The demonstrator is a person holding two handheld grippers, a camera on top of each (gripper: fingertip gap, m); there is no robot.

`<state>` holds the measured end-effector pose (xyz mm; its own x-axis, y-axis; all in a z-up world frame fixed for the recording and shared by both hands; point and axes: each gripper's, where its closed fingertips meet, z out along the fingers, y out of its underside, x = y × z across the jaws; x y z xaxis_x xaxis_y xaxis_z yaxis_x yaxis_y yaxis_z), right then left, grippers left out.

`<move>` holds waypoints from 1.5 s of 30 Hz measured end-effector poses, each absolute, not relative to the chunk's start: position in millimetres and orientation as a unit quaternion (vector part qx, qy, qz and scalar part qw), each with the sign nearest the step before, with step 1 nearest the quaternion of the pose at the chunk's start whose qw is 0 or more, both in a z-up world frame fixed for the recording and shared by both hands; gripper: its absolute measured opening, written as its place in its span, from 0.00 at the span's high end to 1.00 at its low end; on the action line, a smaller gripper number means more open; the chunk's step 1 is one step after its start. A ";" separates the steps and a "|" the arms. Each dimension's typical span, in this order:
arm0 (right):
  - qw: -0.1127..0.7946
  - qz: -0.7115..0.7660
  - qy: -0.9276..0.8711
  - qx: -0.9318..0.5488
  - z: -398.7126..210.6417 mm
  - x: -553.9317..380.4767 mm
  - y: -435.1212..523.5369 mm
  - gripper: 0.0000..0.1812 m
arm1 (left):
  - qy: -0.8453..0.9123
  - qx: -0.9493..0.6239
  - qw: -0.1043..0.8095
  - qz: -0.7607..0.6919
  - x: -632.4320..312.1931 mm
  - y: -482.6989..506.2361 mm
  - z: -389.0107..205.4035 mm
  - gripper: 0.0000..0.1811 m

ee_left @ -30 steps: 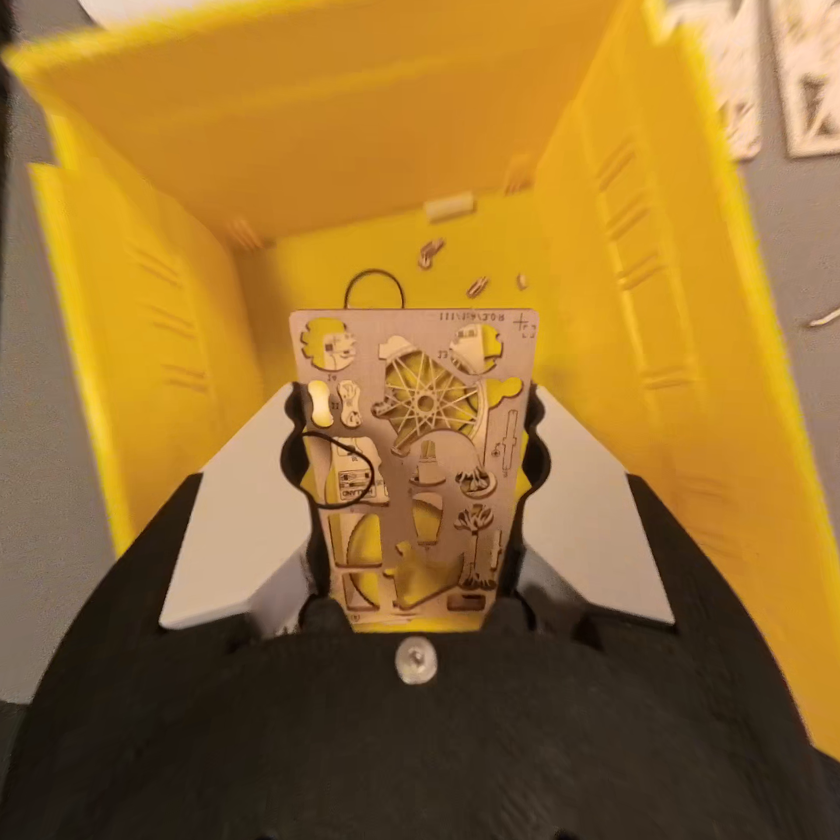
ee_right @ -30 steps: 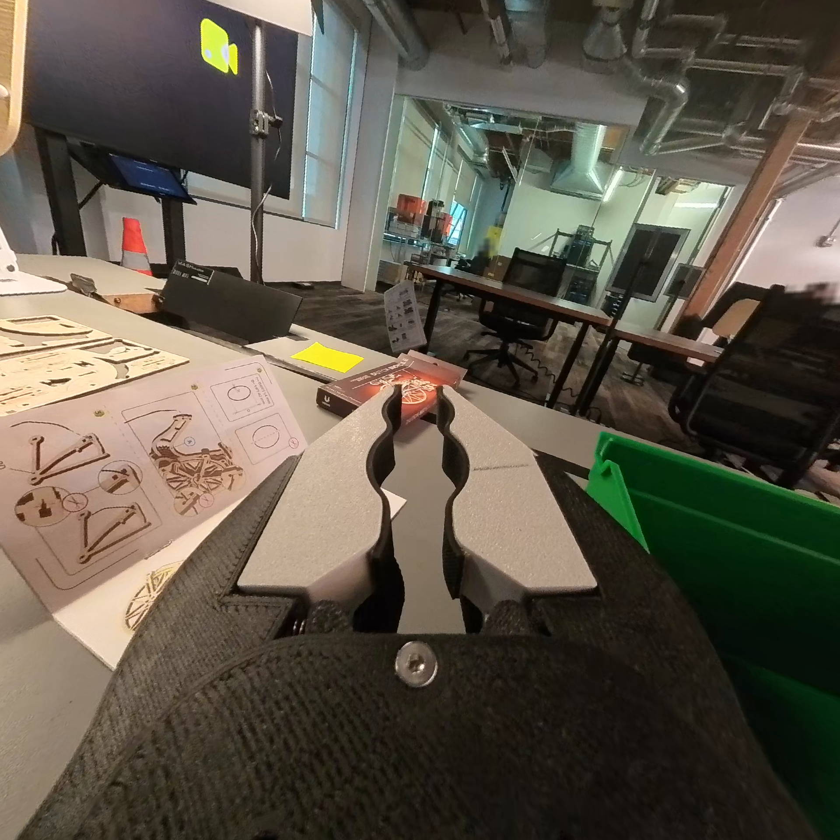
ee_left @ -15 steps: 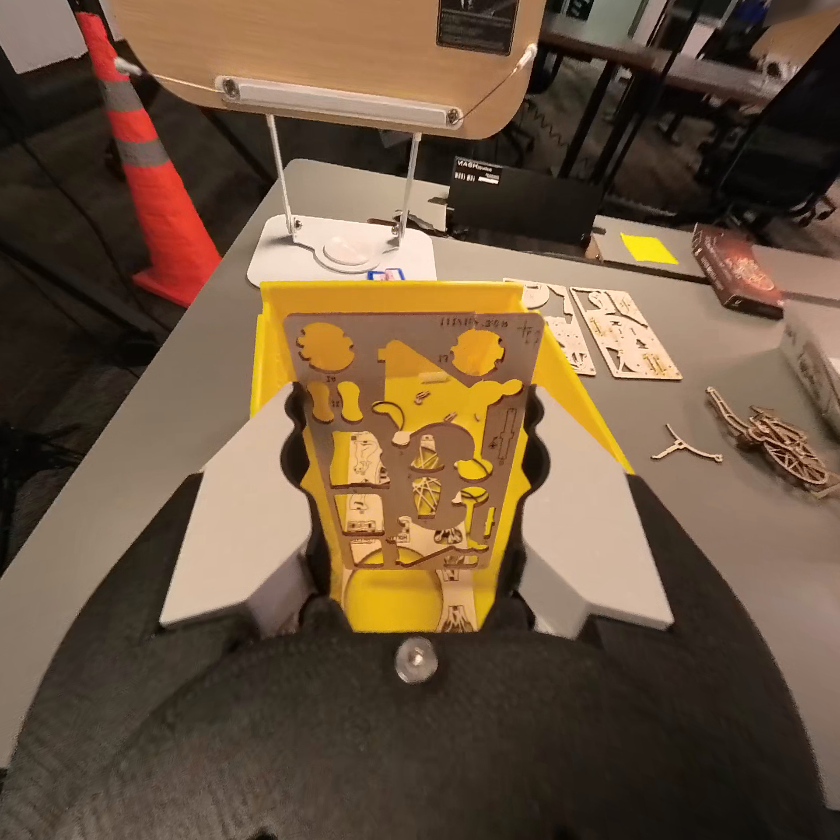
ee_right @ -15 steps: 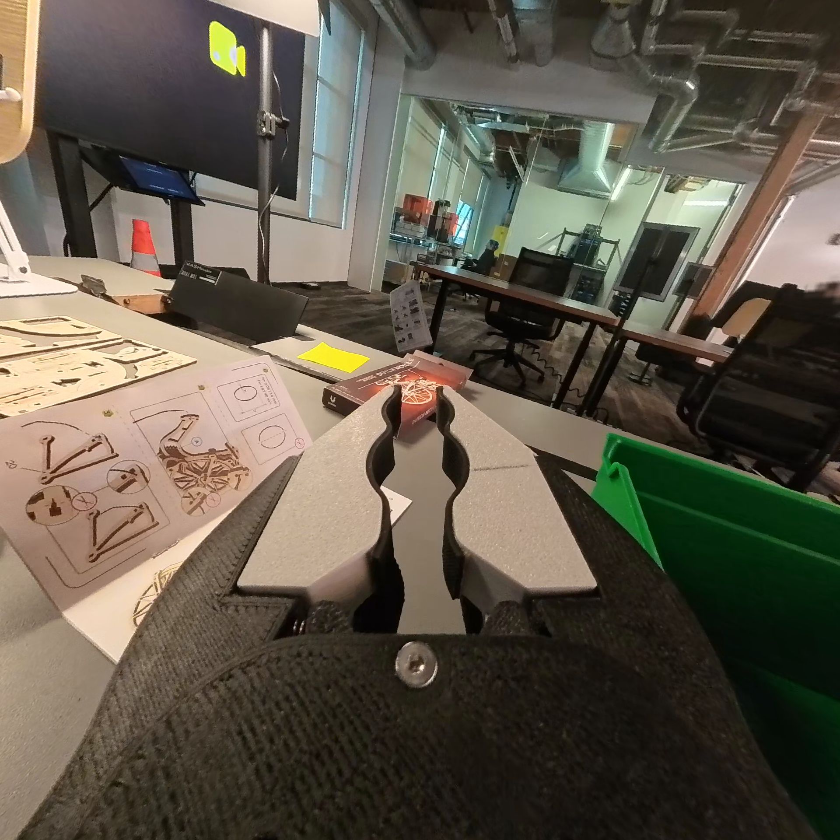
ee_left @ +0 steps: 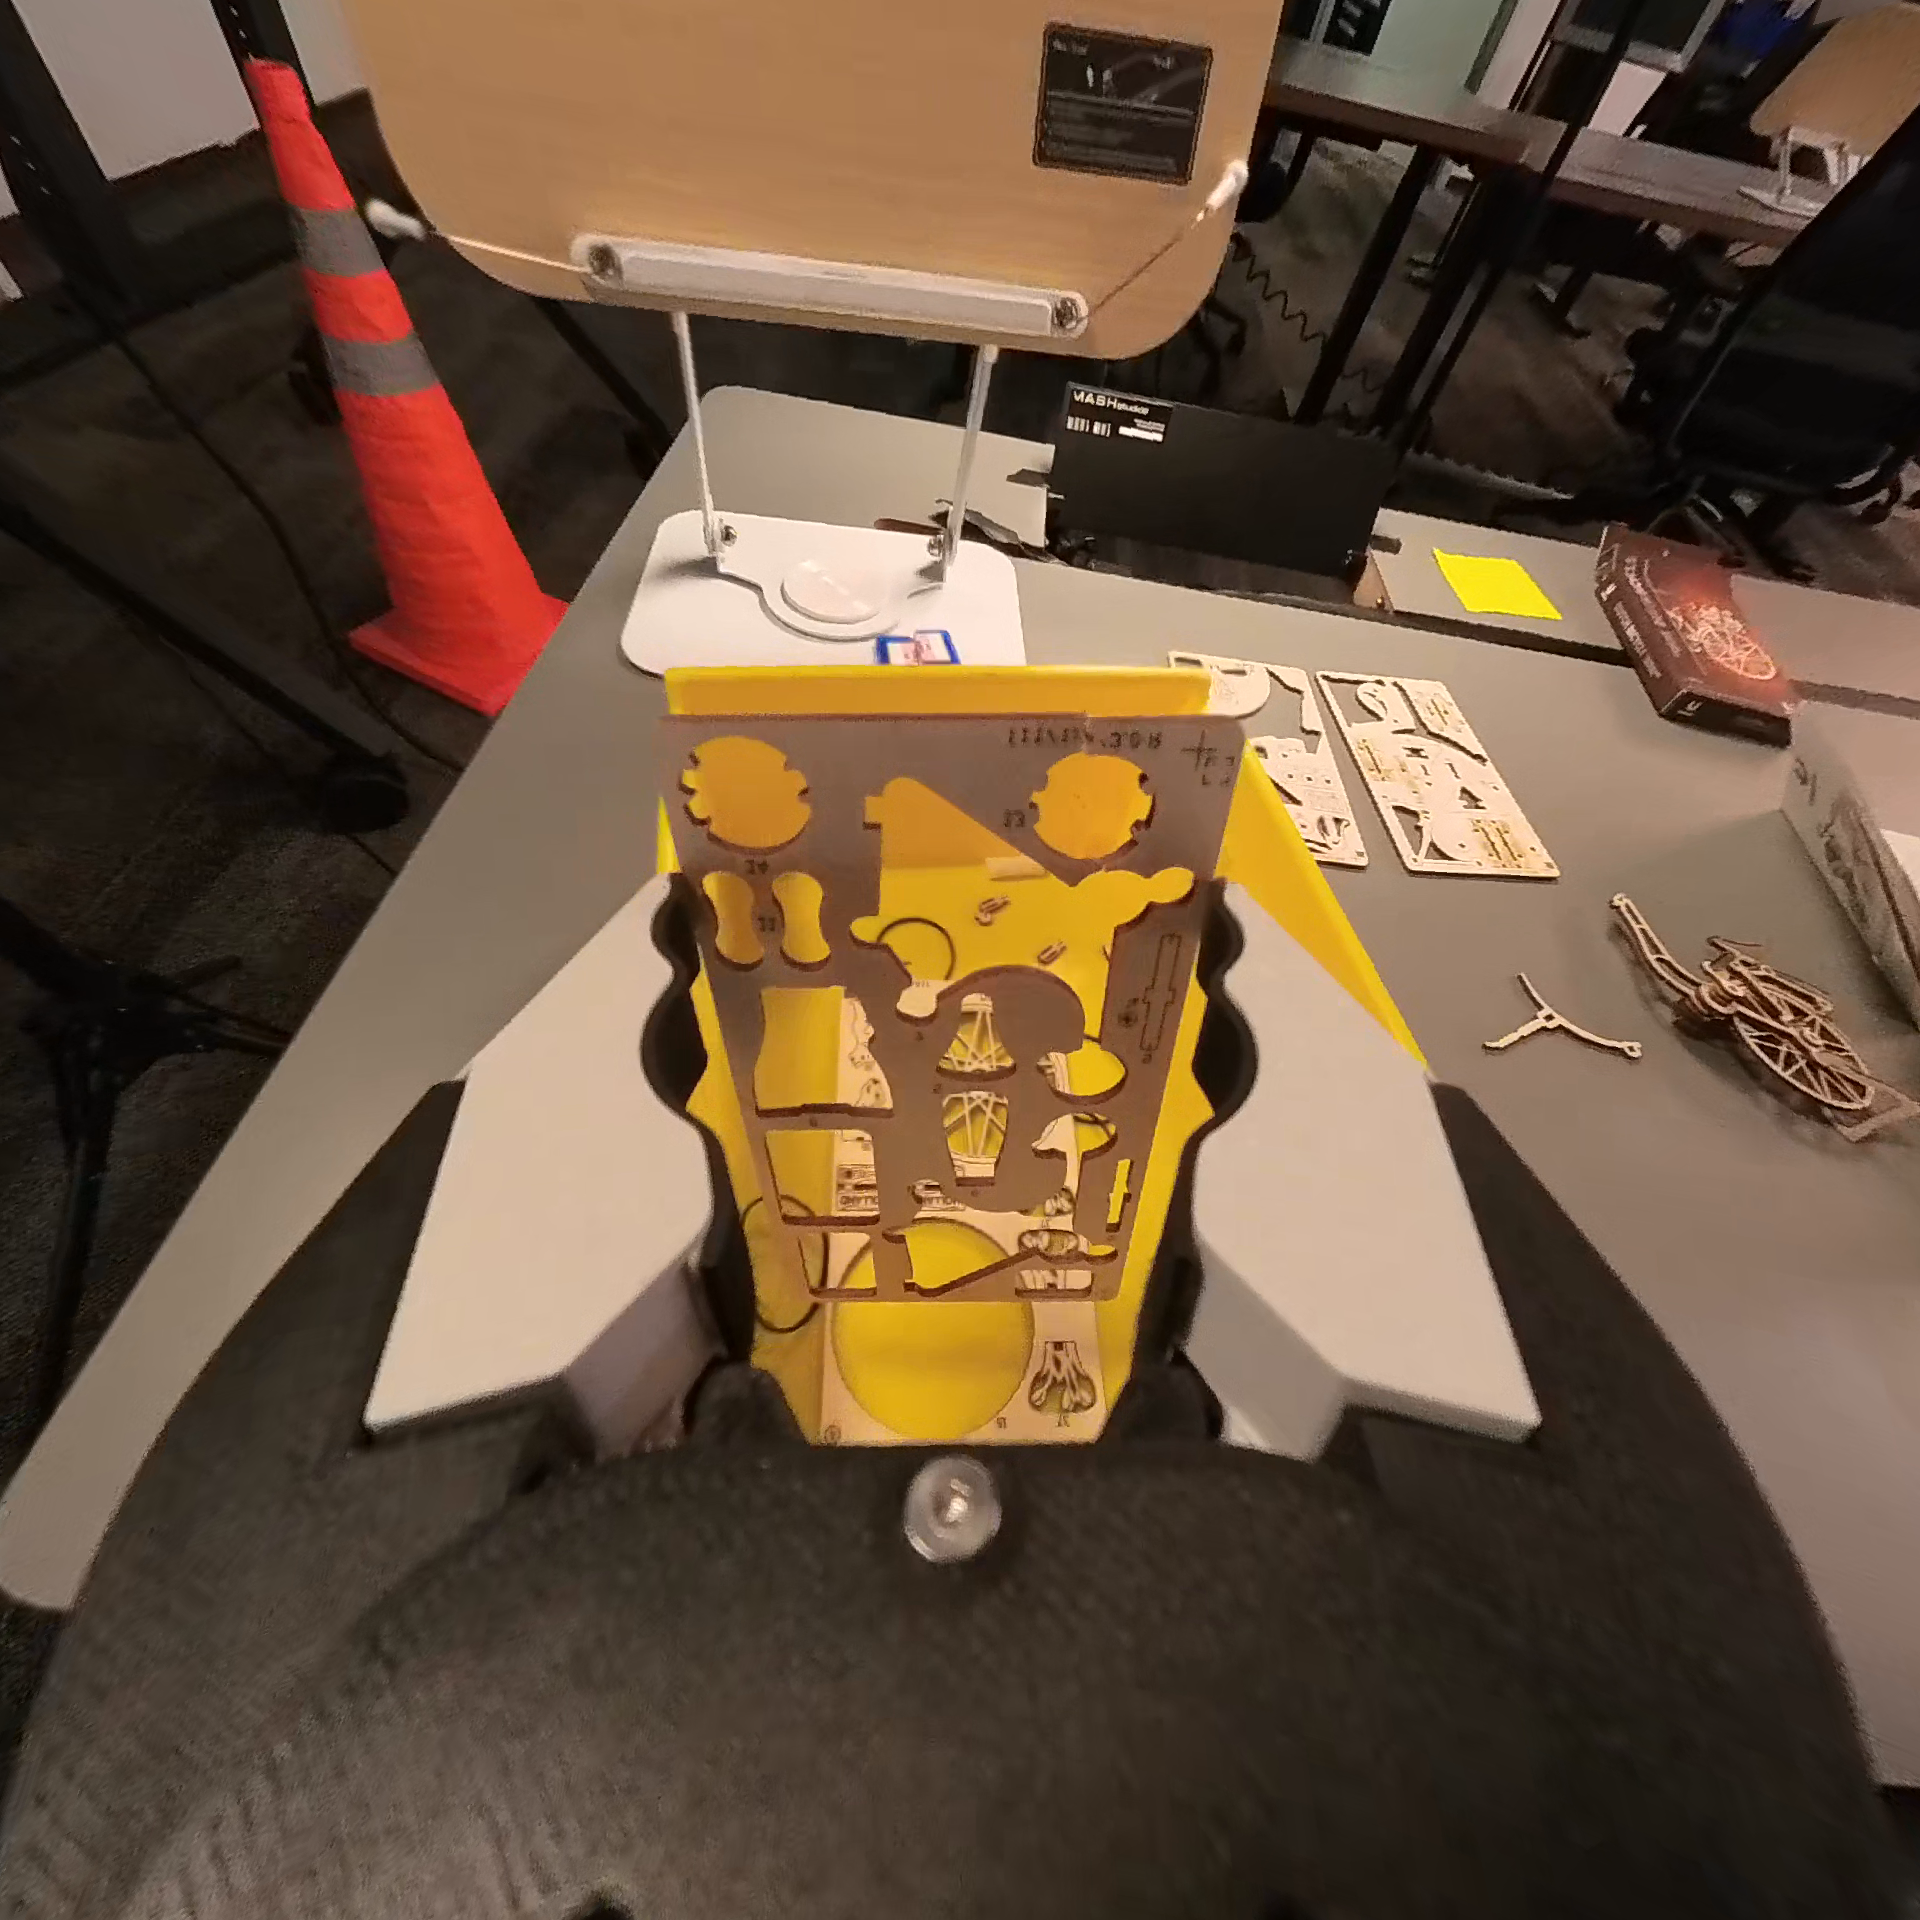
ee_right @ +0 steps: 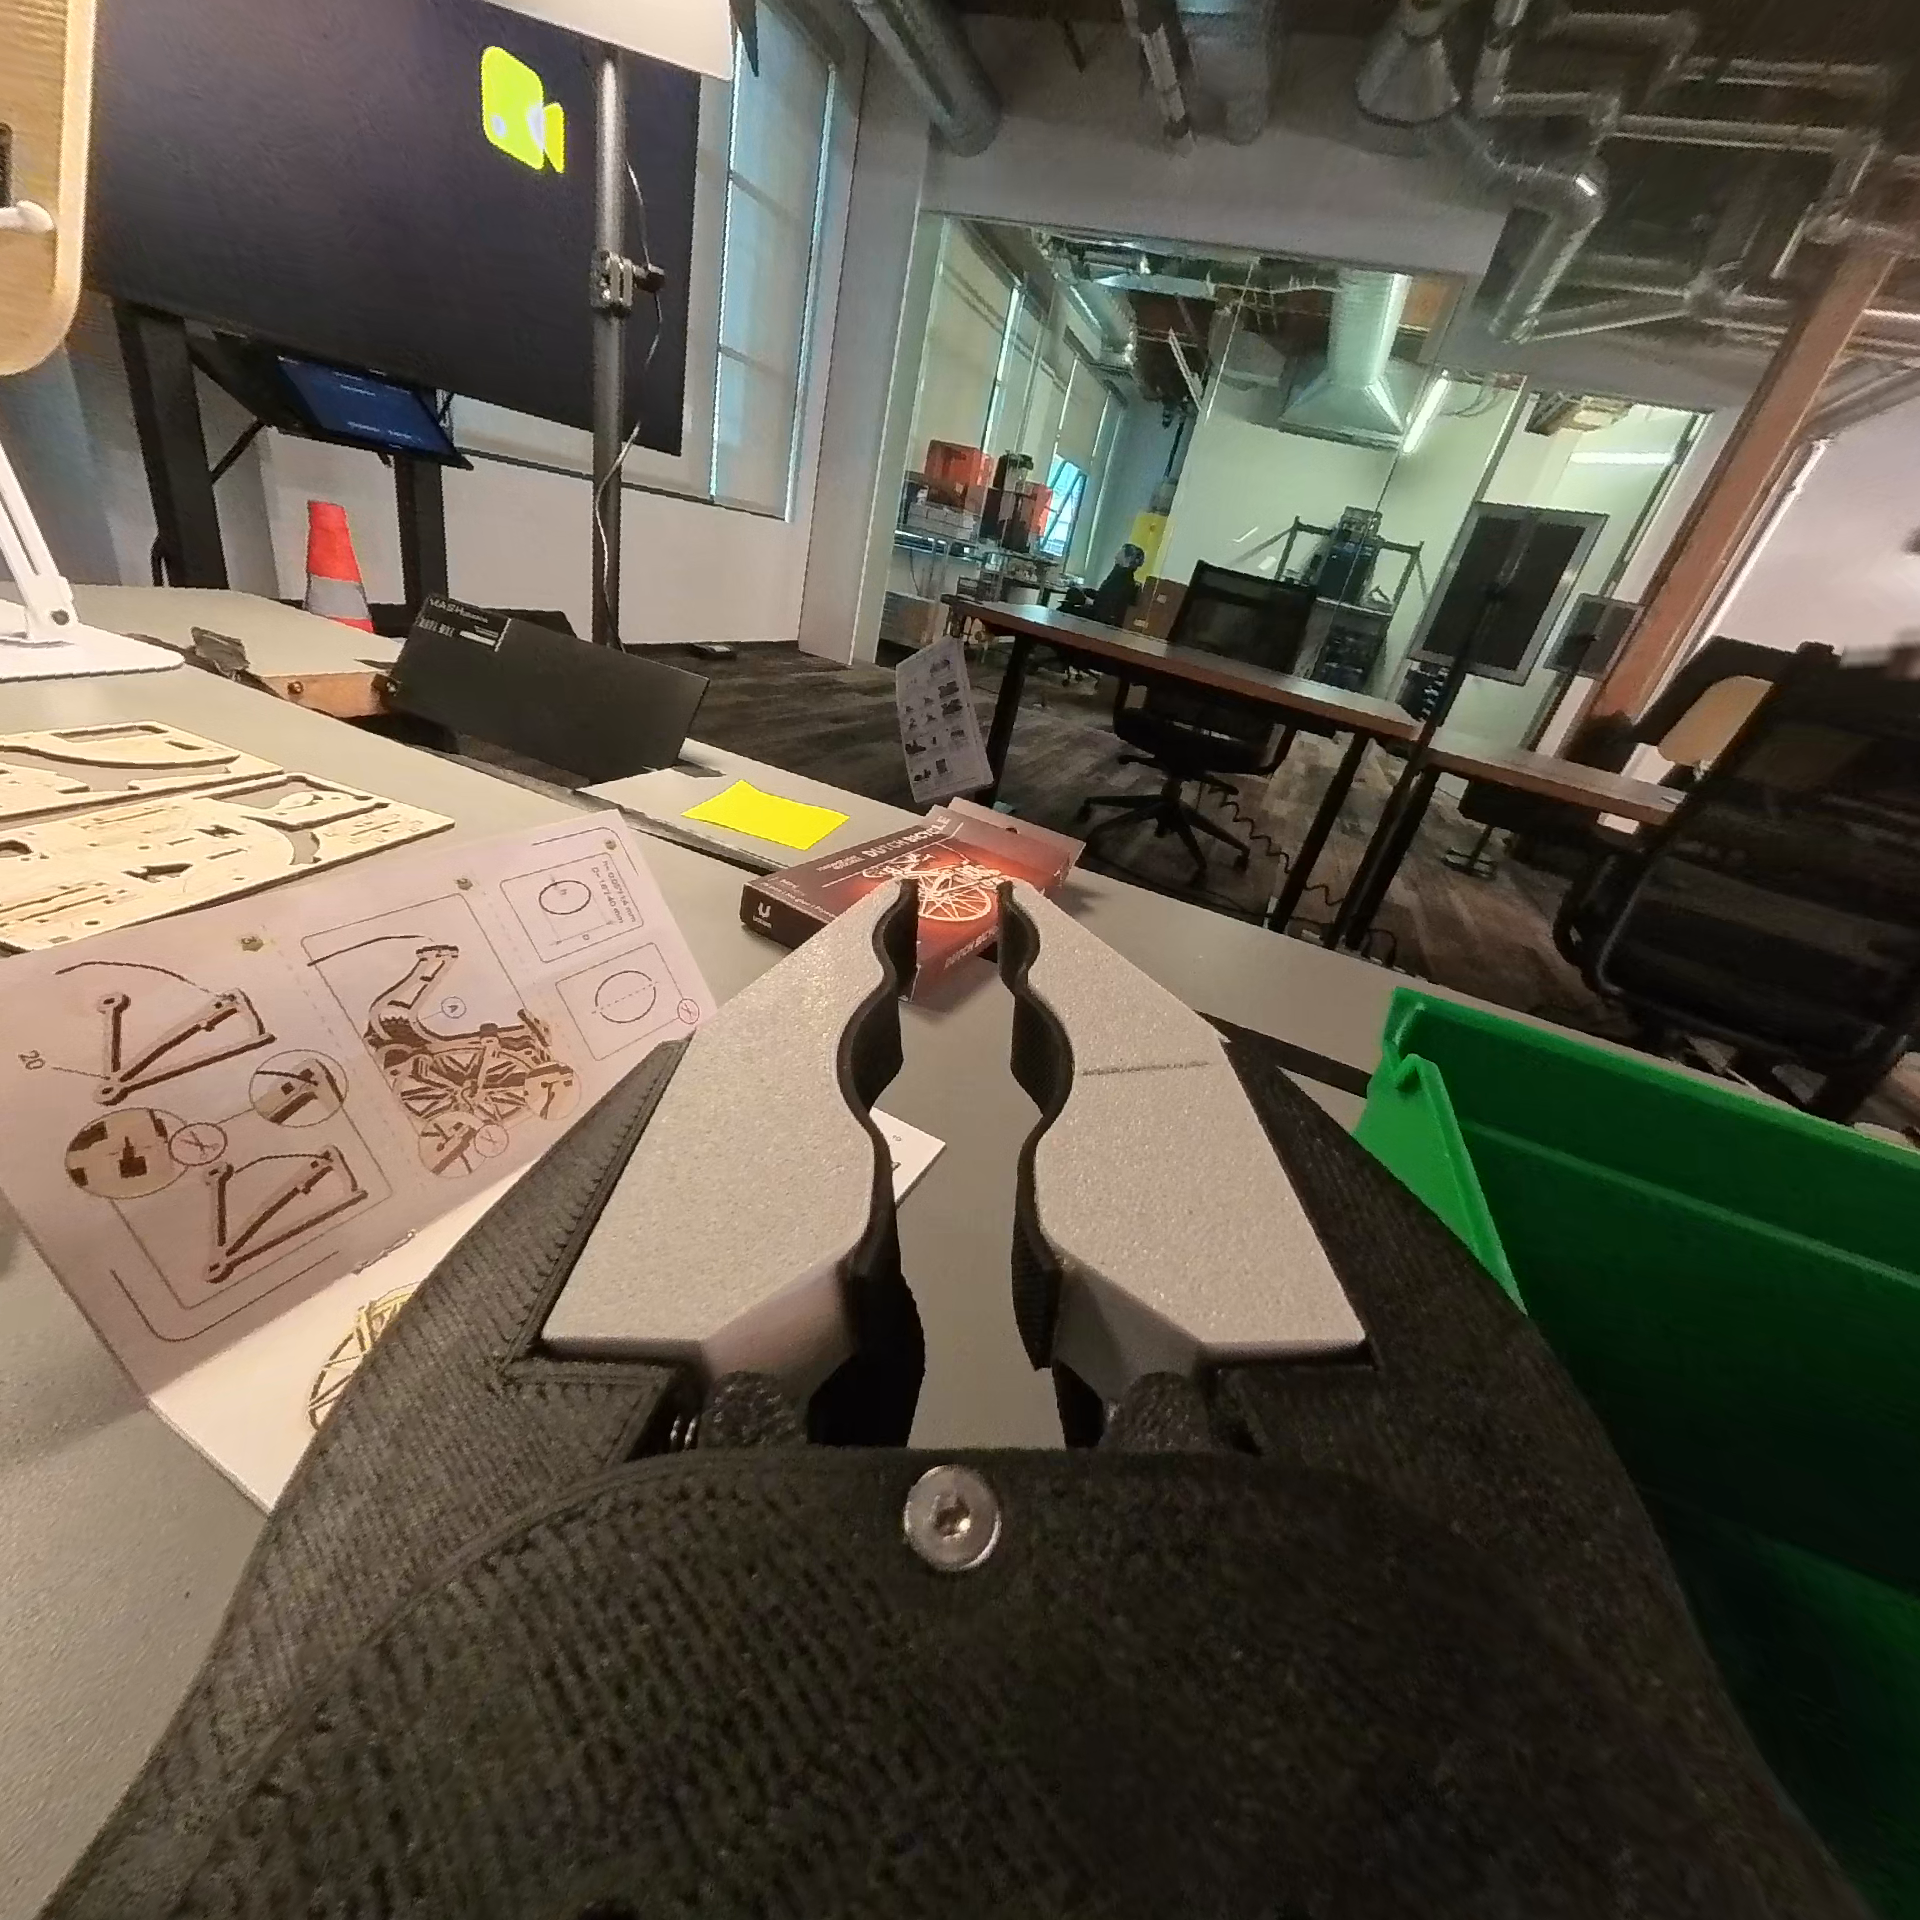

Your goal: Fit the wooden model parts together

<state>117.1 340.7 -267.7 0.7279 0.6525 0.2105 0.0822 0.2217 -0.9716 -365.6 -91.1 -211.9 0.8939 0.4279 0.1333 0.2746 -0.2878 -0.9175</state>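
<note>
My left gripper (ee_left: 951, 899) is shut on a thin wooden parts sheet (ee_left: 935, 790) with many punched-out holes. It grips the sheet by its two side edges and holds it upright above the yellow bin (ee_left: 1309, 935). Another wooden sheet (ee_left: 1070, 1392), black rubber bands and small loose pieces lie in the bin. A partly built wooden bicycle model (ee_left: 1766, 1029) and a small curved wooden part (ee_left: 1558, 1034) lie on the grey table to the right. My right gripper (ee_right: 956, 914) is narrowly open and empty, low over the table beside the instruction sheet (ee_right: 343, 1070).
Two flat wooden sheets (ee_left: 1434, 790) lie behind the bin and also show in the right wrist view (ee_right: 187, 831). A dark red box (ee_right: 914, 894), a yellow note (ee_right: 764, 810), a black box (ee_left: 1216, 488) and a stand's white base (ee_left: 821, 592) are at the back. A green bin (ee_right: 1662, 1299) is on the right. My hands' fingertips stand some 65 centimeters from each other. The partly built wooden bicycle model (ee_left: 1766, 1029) is about 25 centimeters from my right fingertips and 40 centimeters from my left.
My left gripper has lifted the wooden sheet up out of the yellow bin and pulled back, so the table now shows. My right gripper has hardly moved.
</note>
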 end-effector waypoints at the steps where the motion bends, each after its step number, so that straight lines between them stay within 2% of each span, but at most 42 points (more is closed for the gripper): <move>1: 0.717 0.199 -0.311 -0.591 -267.8 117.0 340.8 0.93 | -0.221 -0.798 0.557 0.070 -366.4 -93.5 -209.4 0.47; 26: 0.715 0.201 -0.310 -0.594 -268.5 116.8 340.8 0.93 | -0.238 -0.796 0.554 0.055 -360.3 -101.3 -215.8 0.47; 32: 0.715 0.203 -0.308 -0.594 -268.4 117.0 340.9 0.93 | -0.201 -0.854 0.480 -0.014 -340.5 -76.1 -235.4 0.47; 45: 0.714 0.212 -0.304 -0.594 -267.6 117.3 340.3 0.93 | -0.146 -0.937 0.277 -0.152 -294.9 -13.1 -321.3 0.47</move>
